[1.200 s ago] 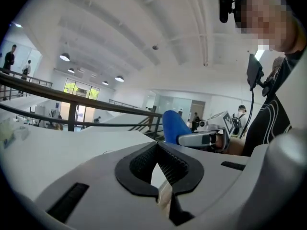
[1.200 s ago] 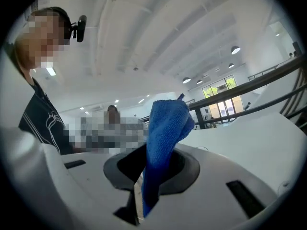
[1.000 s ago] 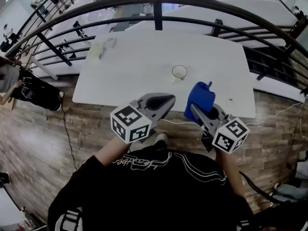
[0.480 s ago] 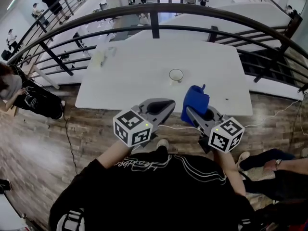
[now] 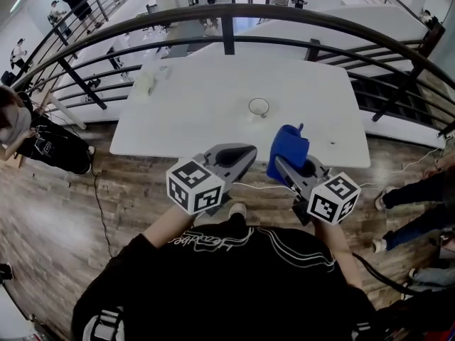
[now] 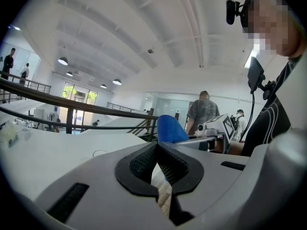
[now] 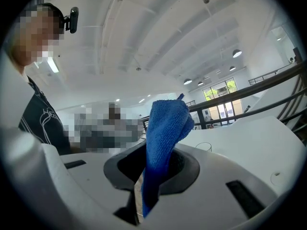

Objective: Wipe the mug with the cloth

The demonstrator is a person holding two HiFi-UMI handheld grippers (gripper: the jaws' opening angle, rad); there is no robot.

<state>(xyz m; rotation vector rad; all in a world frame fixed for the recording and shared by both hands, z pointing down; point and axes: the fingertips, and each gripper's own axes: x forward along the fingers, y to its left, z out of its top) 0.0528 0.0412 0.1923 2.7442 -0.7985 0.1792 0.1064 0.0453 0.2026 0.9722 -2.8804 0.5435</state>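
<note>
A small pale mug (image 5: 259,107) stands on the white table (image 5: 192,112), past its middle. My right gripper (image 5: 286,165) hovers above the table's near edge, shut on a blue cloth (image 5: 289,148) that sticks up from its jaws. The right gripper view shows the cloth (image 7: 166,126) pinched between the black pads and the mug (image 7: 204,147) beyond it. My left gripper (image 5: 245,153) hangs beside the right one, shut and holding nothing. From the left gripper view the cloth (image 6: 170,128) shows just past the closed gripper (image 6: 157,147), and the mug (image 6: 100,153) is faint.
A pale crumpled item (image 5: 147,76) lies at the table's far left corner. A black curved railing (image 5: 227,14) runs behind the table. People stand at the left (image 5: 35,130), and someone's legs (image 5: 412,190) are at the right. A cable (image 5: 256,185) crosses the wooden floor.
Both grippers stay almost where they were, the cloth still pinched. A passer-by's legs have appeared and moved along the right side.
</note>
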